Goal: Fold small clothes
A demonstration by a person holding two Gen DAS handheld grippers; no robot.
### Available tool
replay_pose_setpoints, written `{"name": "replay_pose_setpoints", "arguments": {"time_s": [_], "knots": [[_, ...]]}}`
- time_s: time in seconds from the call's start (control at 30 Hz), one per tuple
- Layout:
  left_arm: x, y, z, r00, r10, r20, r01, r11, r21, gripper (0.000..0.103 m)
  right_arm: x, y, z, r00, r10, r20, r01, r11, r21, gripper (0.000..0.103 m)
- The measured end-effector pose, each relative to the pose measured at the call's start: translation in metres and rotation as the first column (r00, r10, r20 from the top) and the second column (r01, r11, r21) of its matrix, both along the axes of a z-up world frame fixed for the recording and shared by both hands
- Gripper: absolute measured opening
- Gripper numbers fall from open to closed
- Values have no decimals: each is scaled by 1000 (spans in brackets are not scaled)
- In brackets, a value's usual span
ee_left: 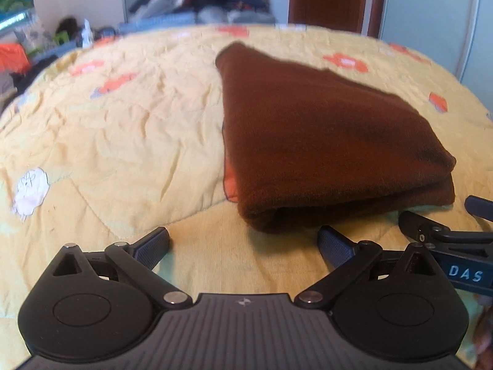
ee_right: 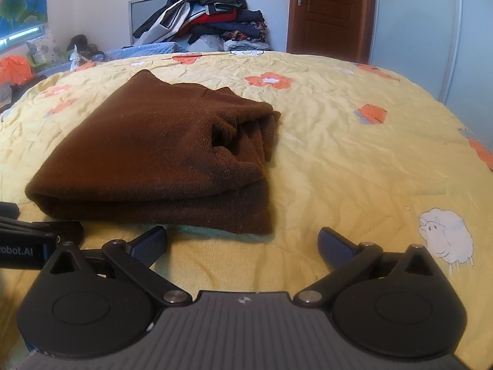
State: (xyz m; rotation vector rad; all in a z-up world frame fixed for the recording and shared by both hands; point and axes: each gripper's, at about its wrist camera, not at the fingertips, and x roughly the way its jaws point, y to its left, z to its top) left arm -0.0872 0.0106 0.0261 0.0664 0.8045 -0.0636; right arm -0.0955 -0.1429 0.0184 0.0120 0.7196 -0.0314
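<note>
Two grippers sit low in their frames, jaws spread wide with nothing between them: the left gripper (ee_left: 243, 242) and the right gripper (ee_right: 242, 242). Just beyond the fingertips, a folded brown garment (ee_right: 154, 160) lies on the yellow flowered quilt (ee_right: 354, 154). Far back, upper centre, clothes are piled (ee_right: 209, 18) beside a wooden door (ee_right: 326, 9).

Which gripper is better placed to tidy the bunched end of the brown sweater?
Probably the right gripper: the brown sweater shows its bunched, open end on that side, in front of its open jaws. The left gripper faces the smooth folded edge.
</note>
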Motion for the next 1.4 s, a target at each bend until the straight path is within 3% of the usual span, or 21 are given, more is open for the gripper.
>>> {"name": "replay_pose_setpoints", "arguments": {"time_s": [0.07, 1.4], "knots": [[-8, 1, -8, 996, -24, 89, 24, 1000, -4, 103, 0, 0, 0, 1000, 0, 0, 0, 1000, 0, 103], [-6, 3, -7, 996, -25, 89, 26, 1000, -11, 103, -2, 1, -1, 1000, 0, 6, 0, 1000, -2, 103]]}}
